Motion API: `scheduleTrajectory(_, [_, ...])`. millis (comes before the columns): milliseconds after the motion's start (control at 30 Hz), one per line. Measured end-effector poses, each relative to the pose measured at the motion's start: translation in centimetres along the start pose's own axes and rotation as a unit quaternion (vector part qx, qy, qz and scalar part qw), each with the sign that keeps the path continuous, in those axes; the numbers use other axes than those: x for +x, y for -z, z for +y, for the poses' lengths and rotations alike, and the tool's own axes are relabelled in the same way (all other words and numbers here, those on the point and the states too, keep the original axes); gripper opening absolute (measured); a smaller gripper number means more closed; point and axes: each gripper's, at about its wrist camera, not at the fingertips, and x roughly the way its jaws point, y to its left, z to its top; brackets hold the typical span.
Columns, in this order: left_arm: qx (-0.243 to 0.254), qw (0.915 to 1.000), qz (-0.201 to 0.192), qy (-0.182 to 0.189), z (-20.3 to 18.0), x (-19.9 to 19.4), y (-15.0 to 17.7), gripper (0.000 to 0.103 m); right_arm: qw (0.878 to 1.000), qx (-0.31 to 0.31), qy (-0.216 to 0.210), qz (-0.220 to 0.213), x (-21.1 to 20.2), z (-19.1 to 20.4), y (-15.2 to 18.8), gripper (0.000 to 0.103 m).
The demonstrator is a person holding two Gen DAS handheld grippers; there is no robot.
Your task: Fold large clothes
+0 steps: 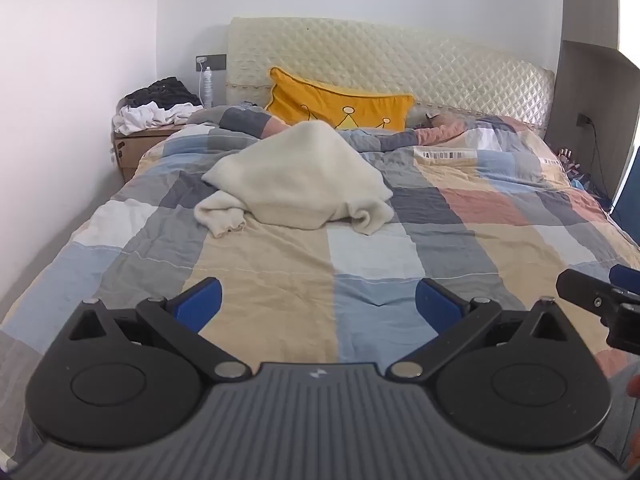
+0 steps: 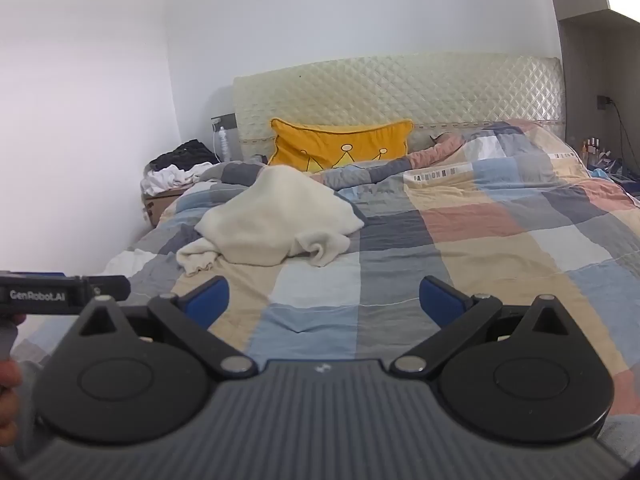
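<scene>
A cream knitted sweater lies crumpled in a heap on the checked quilt of a bed, toward its head and a little left of centre; the right wrist view shows the same sweater with a loose sleeve trailing to the lower left. My left gripper hovers over the foot half of the bed, open, with nothing between its blue pads, well short of the sweater. My right gripper is likewise open and empty, beside the left one, whose black body shows at the left edge.
A yellow cushion leans on the quilted headboard. A cardboard box with black and white clothes stands left of the bed by the wall. Bottles and cables crowd the shelf at the right.
</scene>
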Motion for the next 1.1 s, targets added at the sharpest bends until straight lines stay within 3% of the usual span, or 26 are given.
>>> scheduleTrajectory(1100, [0.000,0.9998,0.018,0.010,-0.1,1.3,0.1,0.103,1.000,0.002,0.002,-0.003,0.5,-0.2,0.4,0.103])
